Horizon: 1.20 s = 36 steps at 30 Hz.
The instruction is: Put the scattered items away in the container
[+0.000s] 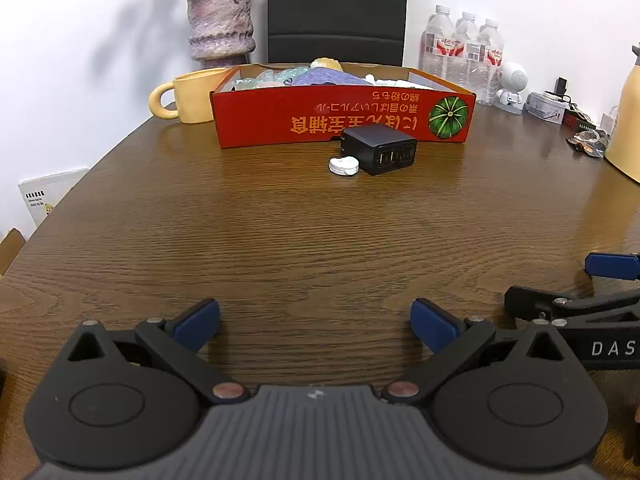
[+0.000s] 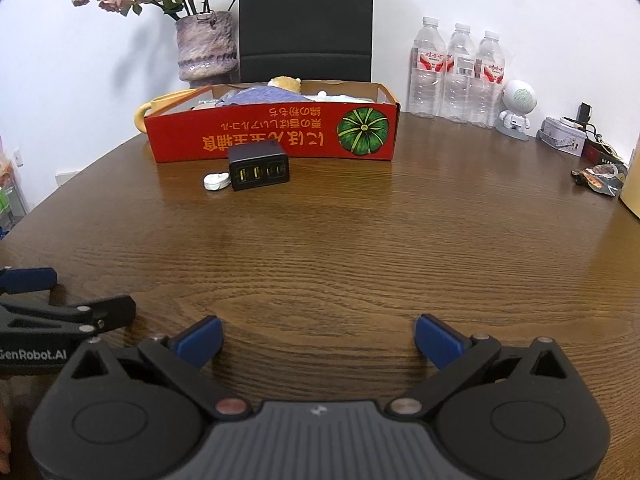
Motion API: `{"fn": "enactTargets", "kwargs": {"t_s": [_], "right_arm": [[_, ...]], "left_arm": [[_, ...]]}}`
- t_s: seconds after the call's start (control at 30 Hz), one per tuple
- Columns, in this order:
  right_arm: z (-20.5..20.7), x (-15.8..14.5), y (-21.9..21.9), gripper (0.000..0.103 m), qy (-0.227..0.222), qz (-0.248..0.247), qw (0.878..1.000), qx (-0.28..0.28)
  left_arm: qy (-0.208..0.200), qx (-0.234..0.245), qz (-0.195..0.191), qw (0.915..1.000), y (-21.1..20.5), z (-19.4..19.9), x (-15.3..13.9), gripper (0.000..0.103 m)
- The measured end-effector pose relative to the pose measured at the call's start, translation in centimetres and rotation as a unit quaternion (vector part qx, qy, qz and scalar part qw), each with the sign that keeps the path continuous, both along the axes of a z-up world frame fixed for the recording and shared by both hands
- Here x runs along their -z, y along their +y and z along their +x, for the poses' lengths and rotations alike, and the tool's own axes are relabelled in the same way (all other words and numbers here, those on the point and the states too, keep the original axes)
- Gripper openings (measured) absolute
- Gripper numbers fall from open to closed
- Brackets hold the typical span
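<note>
**Two loose items wait in front of the red box**

Two things lie outside the container: one black charger (image 1: 379,149) and one small white round case (image 1: 343,166), touching or nearly touching each other. Both sit on the table just in front of the red cardboard box (image 1: 344,116), the case to the charger's left. The charger's port face, with three sockets, is turned toward the cameras and away from the box; its long axis runs roughly parallel to the box's printed front wall. The box is open on top and already holds several soft items, among them a blue cloth and a yellow plush toy.

The left gripper (image 1: 315,322) and the right gripper (image 2: 319,338) are both spread wide with nothing between their blue pads, low over the near part of the table, side by side and well apart from the two items.

The surface is a dark brown wood-grain table (image 1: 300,232) with a rounded edge. Behind the box stand one yellow mug (image 1: 188,94), one purple vase (image 1: 221,22) of dried flowers, one black chair (image 1: 336,12), three water bottles (image 1: 464,46) and one white robot figure (image 1: 512,86). The walls are plain white.
</note>
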State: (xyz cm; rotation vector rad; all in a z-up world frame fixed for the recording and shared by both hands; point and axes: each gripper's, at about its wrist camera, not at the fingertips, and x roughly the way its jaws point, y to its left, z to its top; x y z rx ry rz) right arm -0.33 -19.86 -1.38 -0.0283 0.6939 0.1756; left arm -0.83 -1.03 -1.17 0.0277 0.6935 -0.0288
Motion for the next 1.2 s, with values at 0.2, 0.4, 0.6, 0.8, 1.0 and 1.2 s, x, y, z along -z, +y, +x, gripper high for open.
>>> {"fn": "enactTargets", "kwargs": {"t_s": [0.2,0.4,0.6,0.8,1.0,1.2], "right_arm": [[0.1,0.0,0.0,0.103,0.000,-0.001,1.000,0.001],[0.5,-0.1,0.3,0.103,0.000,-0.004,1.000,-0.010],[6.7,-2.9,2.3,0.082,-0.026,0.012,0.997,-0.075],[16.0,-3.3,6.4,0.072,-0.021,-0.012,0.995,-0.098],[18.0,-1.9,6.3,0.058,-0.007,0.030,0.995,-0.092],[16.8,-2.0,2.8,0.058,0.002,0.028,0.998,-0.061]], "left_arm": [[0.000,0.001,-0.001,1.0000,0.0,0.1,0.0,0.103],[-0.014,0.038,0.002,0.9992,0.5,2.2,-0.4,0.103],[-0.014,-0.032,-0.060,0.9976,4.5,6.5,-1.6,0.103],[-0.015,-0.021,-0.044,0.9987,4.8,7.6,-1.8,0.103],[-0.018,0.029,-0.004,0.9994,2.5,8.6,-1.9,0.103],[-0.030,0.067,0.020,0.9971,-1.3,13.1,-2.0,0.103]]}}
